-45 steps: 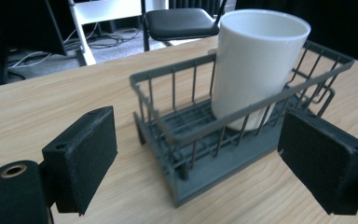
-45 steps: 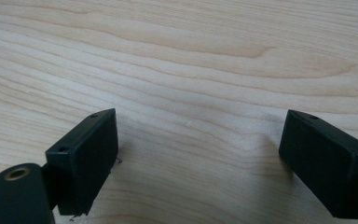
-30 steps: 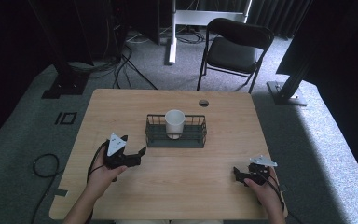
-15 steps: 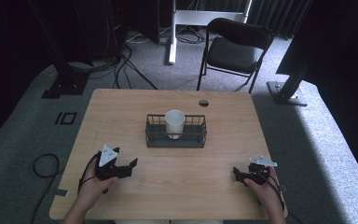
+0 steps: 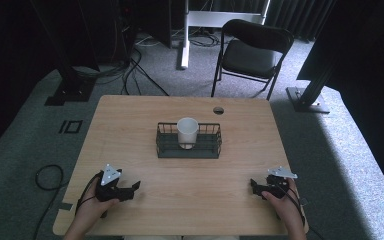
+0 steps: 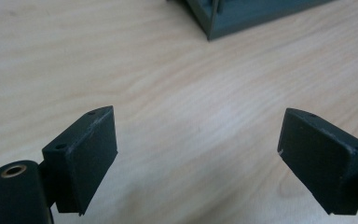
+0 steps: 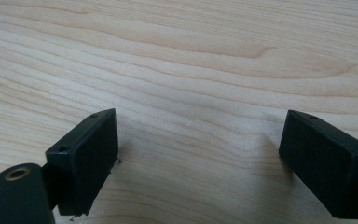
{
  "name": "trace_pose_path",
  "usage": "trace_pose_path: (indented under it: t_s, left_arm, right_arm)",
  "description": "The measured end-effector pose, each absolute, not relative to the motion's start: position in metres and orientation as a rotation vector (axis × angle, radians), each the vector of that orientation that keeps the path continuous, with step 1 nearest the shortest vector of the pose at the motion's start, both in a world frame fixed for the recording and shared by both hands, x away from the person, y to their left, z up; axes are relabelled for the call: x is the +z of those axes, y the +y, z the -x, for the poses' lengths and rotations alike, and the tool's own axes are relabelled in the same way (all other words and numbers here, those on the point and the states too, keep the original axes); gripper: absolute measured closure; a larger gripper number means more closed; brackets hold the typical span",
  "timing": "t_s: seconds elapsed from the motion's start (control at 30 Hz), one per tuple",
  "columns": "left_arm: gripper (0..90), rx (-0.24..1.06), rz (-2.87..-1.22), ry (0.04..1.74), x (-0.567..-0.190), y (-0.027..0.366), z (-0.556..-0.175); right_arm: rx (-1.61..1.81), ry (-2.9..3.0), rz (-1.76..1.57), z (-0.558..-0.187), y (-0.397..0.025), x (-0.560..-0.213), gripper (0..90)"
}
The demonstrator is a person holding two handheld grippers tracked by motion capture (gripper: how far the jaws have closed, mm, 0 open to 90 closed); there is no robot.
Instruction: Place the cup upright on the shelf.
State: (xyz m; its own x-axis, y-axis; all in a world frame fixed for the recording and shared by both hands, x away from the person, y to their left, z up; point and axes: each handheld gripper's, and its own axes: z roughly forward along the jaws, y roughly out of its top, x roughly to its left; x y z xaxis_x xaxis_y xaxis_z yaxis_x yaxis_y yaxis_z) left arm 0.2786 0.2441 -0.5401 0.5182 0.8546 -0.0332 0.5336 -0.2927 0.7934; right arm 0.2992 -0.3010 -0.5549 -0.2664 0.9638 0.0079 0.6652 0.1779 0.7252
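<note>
A dark wire basket [image 5: 188, 145] stands at the middle of the wooden table [image 5: 130, 120] with a white cup [image 5: 187, 131] upright inside it. My left gripper [image 5: 132, 189] rests low on the table near the front left, open, its jaws wide apart over bare wood [image 6: 196, 154]. A corner of the basket [image 6: 242, 18] shows at the top of the left gripper view. My right gripper [image 5: 254, 186] lies near the front right edge, open, with nothing between its jaws [image 7: 198, 158].
A small round hole [image 5: 218, 110] is cut in the table near its far edge. A black folding chair [image 5: 250, 52] stands beyond the table. Cables [image 5: 45, 175] lie on the grey floor at the left.
My left gripper has drawn back from near the basket toward the front left edge and come down close to the table. The right gripper has stayed still.
</note>
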Motion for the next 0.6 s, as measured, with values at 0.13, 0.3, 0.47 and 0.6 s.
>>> trace_pose_path:
  t_s: [0.13, 0.3, 0.47, 0.6]
  left_arm:
    - [12.5, 0.496, -2.011, 1.142, -0.544, 0.25, -0.277]
    - [12.5, 0.48, -2.045, 1.176, -0.546, 0.258, -0.276]
    - [12.4, 0.471, -2.064, 1.191, -0.55, 0.263, -0.275]
    - [11.6, 0.469, -2.088, 1.193, -0.55, 0.267, -0.275]
  right_arm:
    - [0.867, 2.002, -1.53, -0.299, -0.301, -0.555, 11.3]
    - [0.867, 2.002, -1.531, -0.299, -0.301, -0.555, 11.3]
    - [0.868, 2.002, -1.53, -0.299, -0.301, -0.555, 11.4]
    - [0.867, 2.003, -1.53, -0.299, -0.301, -0.555, 11.3]
